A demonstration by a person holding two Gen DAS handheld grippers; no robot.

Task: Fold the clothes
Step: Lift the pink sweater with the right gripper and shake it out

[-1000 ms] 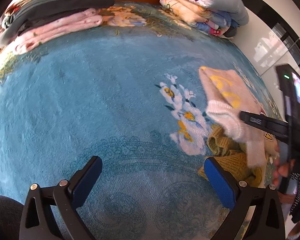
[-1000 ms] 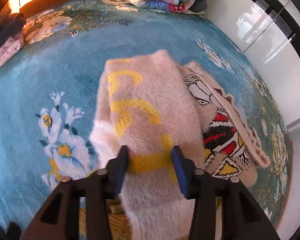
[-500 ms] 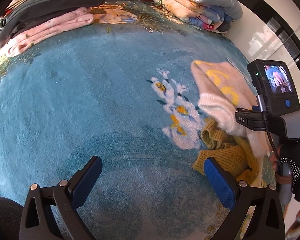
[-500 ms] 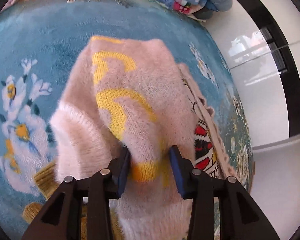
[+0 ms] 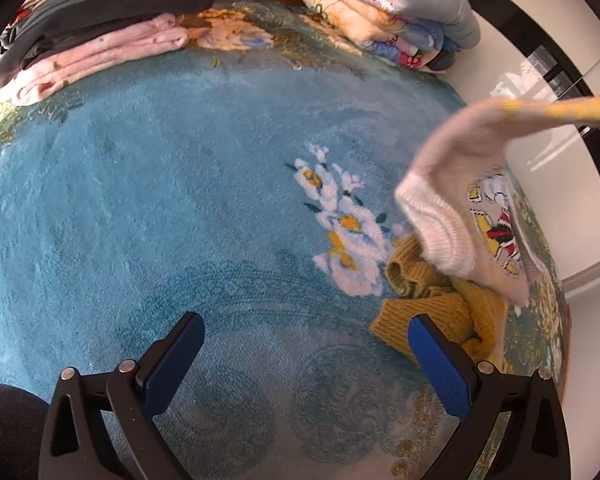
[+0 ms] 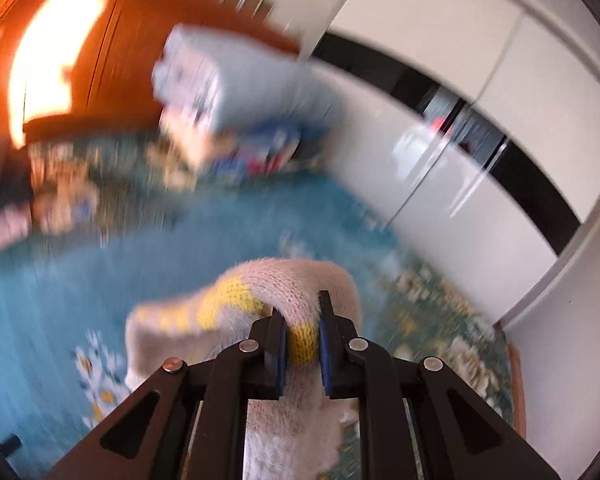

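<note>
A fuzzy pink sweater (image 5: 456, 168) with yellow stripes and a knitted picture hangs in the air at the right of the left wrist view, its white cuff drooping over a mustard knit garment (image 5: 432, 308) on the blue carpet. My right gripper (image 6: 302, 340) is shut on a yellow-striped fold of the pink sweater (image 6: 300, 292) and holds it lifted. My left gripper (image 5: 306, 364) is open and empty, low over the carpet, left of the mustard garment.
The blue floral carpet (image 5: 160, 200) covers the surface. Folded clothes (image 5: 92, 36) are stacked at the far left and folded quilts (image 5: 396, 12) at the far right. White glossy cabinets (image 6: 480, 100) stand beyond the carpet's right edge.
My right gripper has lifted the pink sweater off the carpet and tilted up, so its view is blurred. The mustard garment beneath is more exposed. The left gripper has barely moved.
</note>
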